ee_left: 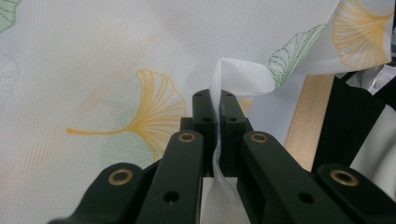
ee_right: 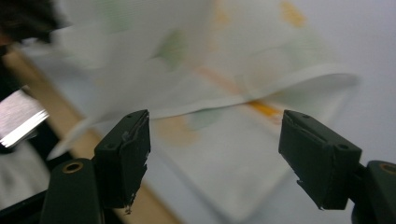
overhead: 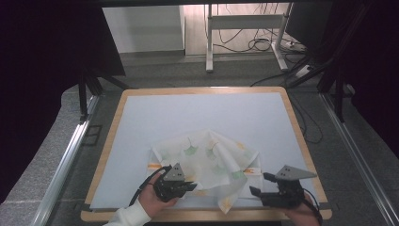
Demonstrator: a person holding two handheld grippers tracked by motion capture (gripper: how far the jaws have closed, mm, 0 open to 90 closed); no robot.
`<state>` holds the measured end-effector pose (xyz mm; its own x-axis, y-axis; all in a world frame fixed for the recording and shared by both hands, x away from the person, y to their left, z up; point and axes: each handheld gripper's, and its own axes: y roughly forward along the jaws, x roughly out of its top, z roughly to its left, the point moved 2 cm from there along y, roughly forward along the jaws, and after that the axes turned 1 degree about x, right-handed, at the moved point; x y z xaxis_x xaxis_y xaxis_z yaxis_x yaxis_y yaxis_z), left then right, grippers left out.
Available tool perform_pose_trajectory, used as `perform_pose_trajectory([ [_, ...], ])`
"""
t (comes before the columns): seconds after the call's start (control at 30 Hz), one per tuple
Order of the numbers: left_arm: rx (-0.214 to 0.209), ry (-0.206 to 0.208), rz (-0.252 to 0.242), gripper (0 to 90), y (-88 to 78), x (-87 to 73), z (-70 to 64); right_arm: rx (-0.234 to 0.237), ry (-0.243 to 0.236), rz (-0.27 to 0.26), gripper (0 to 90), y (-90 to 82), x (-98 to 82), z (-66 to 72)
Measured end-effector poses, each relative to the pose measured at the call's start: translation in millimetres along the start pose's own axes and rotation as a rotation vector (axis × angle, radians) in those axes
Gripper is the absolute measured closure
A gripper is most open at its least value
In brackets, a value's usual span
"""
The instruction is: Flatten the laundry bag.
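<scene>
A thin white cloth point(overhead: 207, 162) printed with green and orange ginkgo leaves lies rumpled on the pale mat near the table's front. My left gripper point(overhead: 190, 186) is at the cloth's front left edge, shut on a fold of the cloth point(ee_left: 219, 88) that runs up between its two jaws. My right gripper point(overhead: 261, 184) hovers at the front right, just off the cloth's right corner. Its jaws stand wide apart with nothing between them, and the cloth's lifted edge point(ee_right: 243, 100) hangs blurred beyond the black fingertips point(ee_right: 126, 149).
The pale blue mat point(overhead: 197, 113) covers a wooden table point(overhead: 301, 141) with a light rim. Metal rails run along both sides. Beyond the far edge stand a desk frame point(overhead: 244, 28) and loose cables on the floor.
</scene>
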<state>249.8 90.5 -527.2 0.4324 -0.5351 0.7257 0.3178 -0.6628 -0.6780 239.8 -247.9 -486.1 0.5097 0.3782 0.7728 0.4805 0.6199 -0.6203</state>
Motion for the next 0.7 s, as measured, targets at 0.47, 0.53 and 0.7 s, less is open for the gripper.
perform_pose_trajectory([
  [0.47, 0.008, -0.010, -0.009, 89.0, 1.3, 2.2, 4.8, 0.053, -0.024, 0.001, 26.8, 34.7, 8.7, 62.1],
  [0.53, 0.010, -0.011, -0.015, 89.0, 1.7, 2.5, 3.4, 0.035, -0.024, -0.005, 26.9, 37.1, 11.4, 64.4],
  [0.7, 0.014, -0.003, -0.014, 89.0, 1.1, 2.6, 2.1, 0.038, -0.018, -0.014, 25.6, 35.8, 14.9, 67.5],
])
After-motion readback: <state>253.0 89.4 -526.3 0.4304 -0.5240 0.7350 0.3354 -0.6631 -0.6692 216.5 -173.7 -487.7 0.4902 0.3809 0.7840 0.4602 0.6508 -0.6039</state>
